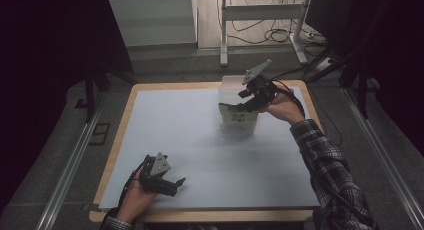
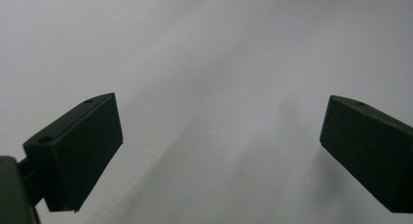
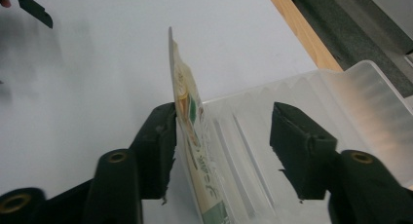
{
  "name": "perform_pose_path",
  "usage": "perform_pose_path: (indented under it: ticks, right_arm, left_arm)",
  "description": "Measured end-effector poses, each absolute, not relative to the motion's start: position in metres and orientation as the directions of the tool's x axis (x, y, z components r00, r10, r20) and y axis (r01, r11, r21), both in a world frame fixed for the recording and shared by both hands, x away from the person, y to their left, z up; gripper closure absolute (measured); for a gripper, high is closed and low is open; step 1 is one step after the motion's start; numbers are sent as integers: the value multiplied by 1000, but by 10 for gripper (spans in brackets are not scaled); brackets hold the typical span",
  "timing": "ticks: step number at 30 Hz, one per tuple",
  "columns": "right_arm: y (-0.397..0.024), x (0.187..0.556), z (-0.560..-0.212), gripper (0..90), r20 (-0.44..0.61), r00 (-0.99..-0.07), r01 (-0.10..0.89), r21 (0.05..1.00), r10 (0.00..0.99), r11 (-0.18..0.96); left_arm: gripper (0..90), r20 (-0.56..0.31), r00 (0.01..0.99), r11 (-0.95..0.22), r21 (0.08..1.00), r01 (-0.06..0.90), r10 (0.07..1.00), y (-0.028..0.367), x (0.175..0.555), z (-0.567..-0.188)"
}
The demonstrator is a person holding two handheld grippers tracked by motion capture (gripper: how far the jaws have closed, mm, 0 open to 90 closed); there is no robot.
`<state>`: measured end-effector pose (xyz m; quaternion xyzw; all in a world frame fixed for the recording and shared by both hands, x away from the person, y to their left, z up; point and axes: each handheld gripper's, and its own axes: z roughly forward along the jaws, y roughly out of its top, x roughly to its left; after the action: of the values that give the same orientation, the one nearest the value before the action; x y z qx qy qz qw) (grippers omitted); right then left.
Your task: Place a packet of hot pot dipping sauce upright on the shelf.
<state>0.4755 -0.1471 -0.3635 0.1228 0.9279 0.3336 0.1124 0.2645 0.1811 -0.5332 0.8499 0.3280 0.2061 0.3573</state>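
Table: wooden top (image 1: 131, 106) with a pale edge, mostly covered by a smooth white sheet (image 1: 200, 150), matte and flat.

Tub: a clear, frosted plastic tub (image 1: 239, 121) sits toward the far right of the sheet. Boxy shape with ribbed walls, which the right gripper view (image 3: 341, 102) shows well.

Packet: a thin flat printed packet (image 3: 187, 117), cream with green bits, stands on edge against the tub's wall. In the high view its label (image 1: 238, 117) shows through the tub's near side.

Right gripper: the right gripper (image 1: 250, 97) is up at the tub, tilted down into it, grey three-cornered plate on top. Jaws are fairly wide; one black jaw sits just outside the wall right beside the packet, the other is inside the tub. Can't tell if that jaw actually touches the packet.

Left gripper: the left gripper (image 1: 172, 182) is low at the near left of the sheet, well apart from the tub. Jaws spread wide, with plain white sheet between them (image 2: 219, 151).
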Motion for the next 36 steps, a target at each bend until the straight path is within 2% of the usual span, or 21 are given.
perform_pose_path:
  ticks: [13,17,26,36]
  right_arm:
    - [-151,469,-365,276,-114,-937,176,661,329,730]
    - [-153,468,-363,211,-86,-927,218,671,366,709]
    - [-156,462,-364,153,-69,-919,240,683,388,690]
    - [-161,459,-367,130,-60,-906,269,686,420,676]
  left_arm:
    - [17,116,702,-533,740,411,703,180,264,-534]
    - [17,121,702,-537,738,409,702,180,264,-534]
    - [14,116,701,-531,741,411,704,180,264,-533]
    - [13,112,701,-528,742,412,704,180,264,-534]
